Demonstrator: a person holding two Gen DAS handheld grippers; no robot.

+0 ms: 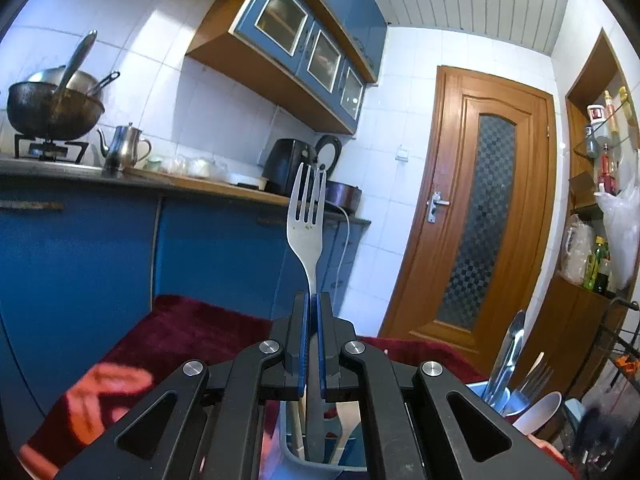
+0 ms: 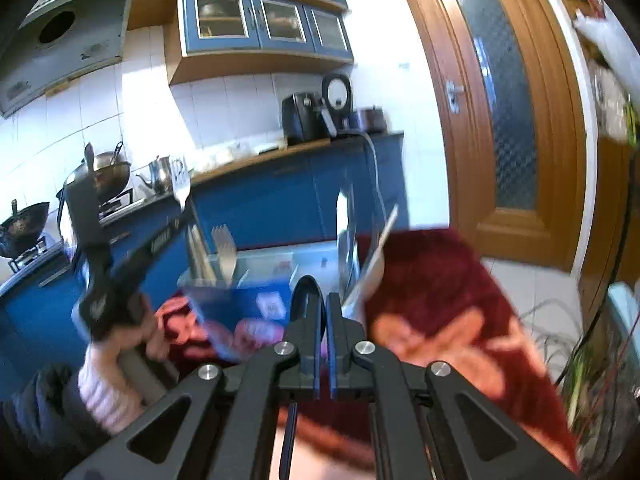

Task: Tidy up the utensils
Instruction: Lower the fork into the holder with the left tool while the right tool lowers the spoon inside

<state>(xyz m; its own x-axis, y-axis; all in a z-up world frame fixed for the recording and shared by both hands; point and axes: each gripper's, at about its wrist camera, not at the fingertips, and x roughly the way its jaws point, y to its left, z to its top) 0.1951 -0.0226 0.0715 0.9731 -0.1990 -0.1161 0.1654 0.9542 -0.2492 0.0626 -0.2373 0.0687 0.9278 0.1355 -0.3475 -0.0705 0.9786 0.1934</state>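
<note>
In the left wrist view, the left tool (image 1: 312,300) is clenched on a metal fork (image 1: 306,216). The fork stands up straight with its prongs at the top, in front of the blue cupboards (image 1: 92,252). Its handle goes down between the two pads into a grey holder (image 1: 320,468) right under the tool, where pale handles also stick up. To the right, a blue cup (image 1: 504,404) holds more forks and other metal utensils, and a white spoon (image 1: 536,412) leans just beside it. A dark red cloth (image 1: 192,328) lies under these things. From the right wrist view, the left tool (image 2: 182,216) shows on the left, with the fork (image 2: 181,188) poking out of its tip, and a hand (image 2: 150,336) in a pink striped sleeve holds it. The right tool (image 2: 324,304) is clenched on a thin dark curved thing (image 2: 306,288); it is too blurry to tell what it is. Behind it is a clear box (image 2: 256,272) with forks and pale sticks in it, on the red cloth (image 2: 440,272). Far back are a wooden door (image 2: 504,112) and a black pan (image 1: 52,110) on the stove.
</note>
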